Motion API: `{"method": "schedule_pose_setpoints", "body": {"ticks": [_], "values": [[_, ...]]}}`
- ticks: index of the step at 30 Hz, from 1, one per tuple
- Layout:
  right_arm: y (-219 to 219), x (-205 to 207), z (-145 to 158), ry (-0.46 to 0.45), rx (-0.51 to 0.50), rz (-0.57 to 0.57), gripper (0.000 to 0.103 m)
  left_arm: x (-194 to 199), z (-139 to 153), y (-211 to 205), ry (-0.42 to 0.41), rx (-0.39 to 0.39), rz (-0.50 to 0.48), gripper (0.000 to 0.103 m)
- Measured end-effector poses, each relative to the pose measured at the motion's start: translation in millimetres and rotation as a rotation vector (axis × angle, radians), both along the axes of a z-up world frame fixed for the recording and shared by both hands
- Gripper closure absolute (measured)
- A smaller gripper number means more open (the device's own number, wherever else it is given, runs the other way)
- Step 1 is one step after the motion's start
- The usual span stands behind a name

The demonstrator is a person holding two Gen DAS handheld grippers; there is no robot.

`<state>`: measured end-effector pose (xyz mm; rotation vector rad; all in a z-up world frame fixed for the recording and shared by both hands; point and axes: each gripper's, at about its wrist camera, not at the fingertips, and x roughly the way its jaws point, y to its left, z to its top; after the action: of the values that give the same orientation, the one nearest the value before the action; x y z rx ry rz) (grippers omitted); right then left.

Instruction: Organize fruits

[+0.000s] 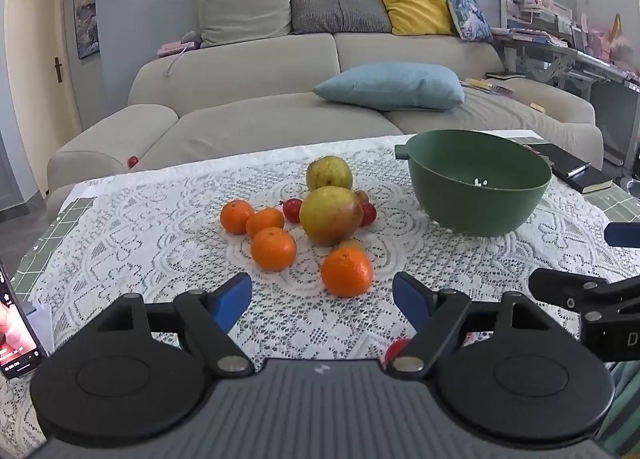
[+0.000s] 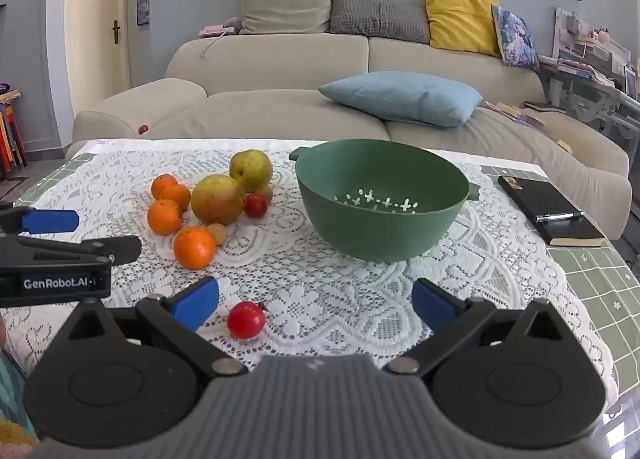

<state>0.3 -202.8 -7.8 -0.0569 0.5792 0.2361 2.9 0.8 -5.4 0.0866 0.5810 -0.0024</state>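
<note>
sofa (image 2: 280, 107) fills the upper half of both views, beige, with a blue cushion (image 2: 404, 97) lying on its seat right of centre and a yellow cushion (image 2: 460, 15) upright against the back, upper right.

table (image 2: 592, 271) takes the lower half, green grid top showing at the right edge, a white lace cloth (image 2: 340, 291) over most of it.

green colander bowl (image 2: 380, 211) sits centre of my right wrist view, upright, nothing in it that i can see, only the pierced holes in its floor.

black notebook (image 2: 548, 215) at right, well apart from the bowl, a pen (image 2: 560, 216) lying across it.

fruit cluster, left of the bowl: 2 yellow-green pears, big pear (image 2: 218, 199) in front, second pear (image 2: 251, 170) just behind it. 4 oranges to their left and front, nearest orange (image 2: 195, 247) at the cluster's lower edge. small red fruits tucked against the big pear. 1 small brownish fruit (image 2: 218, 234) between big pear and nearest orange.

my left gripper (image 1: 322, 299), low centre of the left wrist view: blue pads spread wide, nothing between them, nearest orange just beyond the gap.

my right gripper (image 2: 316, 301): pads wide apart too, gripping nothing. a lone red fruit (image 2: 246, 320) lies on the cloth just inside the left pad, not touching it as far as i can tell.

phone (image 1: 16, 335), lower left edge of the left view, screen lit.
</note>
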Motion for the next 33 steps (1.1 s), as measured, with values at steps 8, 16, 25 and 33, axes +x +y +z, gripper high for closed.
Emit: {"method": "schedule_pose_setpoints", "body": {"ticks": [8, 16, 25, 33], "values": [[-4.2, -0.8, 0.1, 0.001, 0.005, 0.002, 0.004, -0.3, -1.0, 1.5, 0.015, 0.007, 0.004, 0.009], [-2.7, -1.4, -0.7, 0.007, 0.008, 0.002, 0.004, -0.5, -1.3, 2.4, 0.023, 0.004, 0.007, 0.009], [0.4, -0.7, -1.4, 0.012, 0.009, 0.008, 0.004, -1.5, -2.0, 3.7, 0.026, -0.004, 0.013, 0.009], [2.1, -0.9, -1.3, 0.014, 0.008, 0.011, 0.004, -1.3, -2.6, 5.1, 0.033, -0.011, 0.018, 0.009]]}}
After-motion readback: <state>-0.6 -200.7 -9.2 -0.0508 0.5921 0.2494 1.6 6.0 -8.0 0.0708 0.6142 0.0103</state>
